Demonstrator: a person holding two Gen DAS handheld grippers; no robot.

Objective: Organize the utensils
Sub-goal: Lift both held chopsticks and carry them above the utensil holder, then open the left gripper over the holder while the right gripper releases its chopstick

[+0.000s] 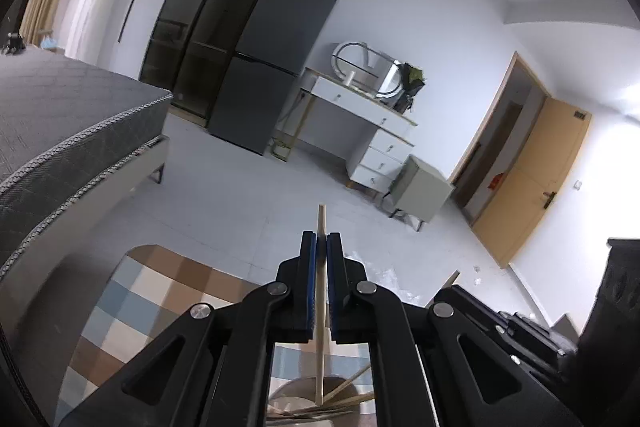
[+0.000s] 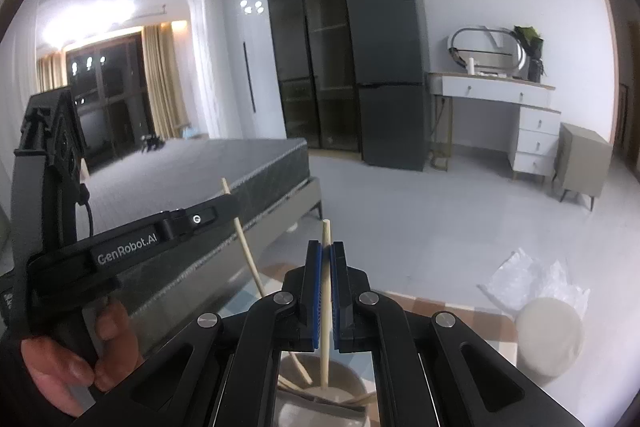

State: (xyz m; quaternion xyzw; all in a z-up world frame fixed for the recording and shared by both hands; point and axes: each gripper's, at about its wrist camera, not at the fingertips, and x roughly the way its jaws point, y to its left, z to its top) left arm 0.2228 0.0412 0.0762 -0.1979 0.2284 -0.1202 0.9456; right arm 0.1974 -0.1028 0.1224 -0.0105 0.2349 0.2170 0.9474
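In the left wrist view my left gripper is shut on a pale wooden chopstick. The stick stands nearly upright, with its lower end over a metal bowl that holds several more chopsticks. My right gripper is likewise shut on an upright chopstick whose lower end reaches into the same bowl. The right wrist view also shows the left gripper at the left, held by a hand, with its chopstick slanting down towards the bowl.
The bowl sits on a checkered cloth. A beige round container and crumpled clear plastic lie to the right. A grey bed, a fridge and a white dresser stand beyond.
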